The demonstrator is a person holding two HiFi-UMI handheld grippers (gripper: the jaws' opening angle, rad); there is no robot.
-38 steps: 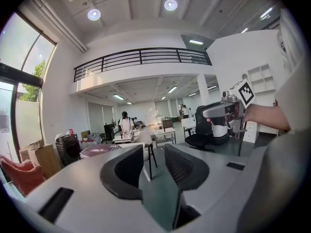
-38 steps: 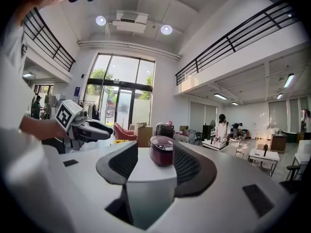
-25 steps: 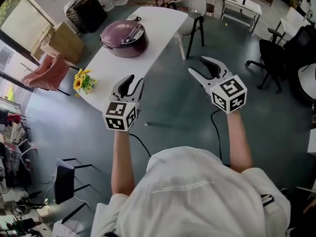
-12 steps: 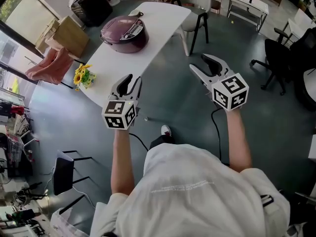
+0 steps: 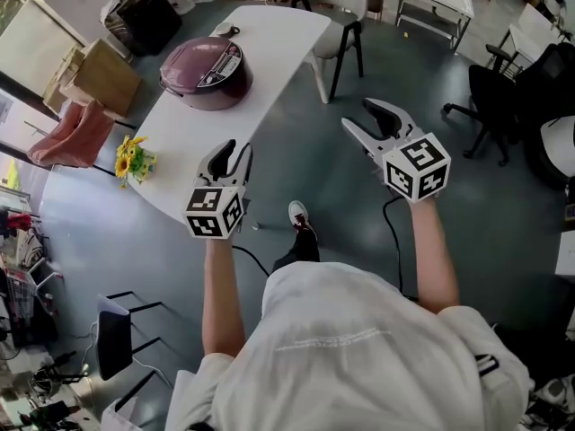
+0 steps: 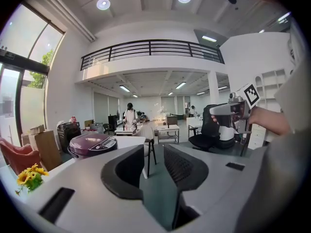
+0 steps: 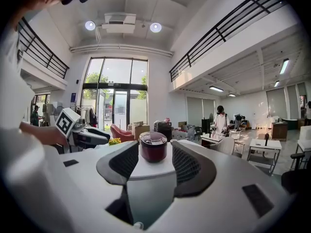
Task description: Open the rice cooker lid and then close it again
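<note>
The purple rice cooker [image 5: 204, 68] stands with its lid down on the far part of a white table [image 5: 269, 52]. It shows small in the left gripper view [image 6: 91, 143] and between the jaws in the right gripper view [image 7: 153, 147], still well ahead. My left gripper [image 5: 234, 151] hovers over the table's near end, open after its jaws narrowed a little, with nothing between them [image 6: 154, 152]. My right gripper [image 5: 359, 115] hangs over the floor to the right of the table, open and empty [image 7: 154, 152].
Yellow flowers [image 5: 130, 162] sit at the table's left edge. Cardboard boxes [image 5: 94, 74] and a pink chair [image 5: 63, 128] stand left of the table. A white chair [image 5: 346, 7] is at its far end, a black office chair [image 5: 503, 88] at the right. People stand far off.
The table and cooker have slid left and closer in the head view as the person steps forward. Both grippers sank slightly. A shoe now shows below the left gripper.
</note>
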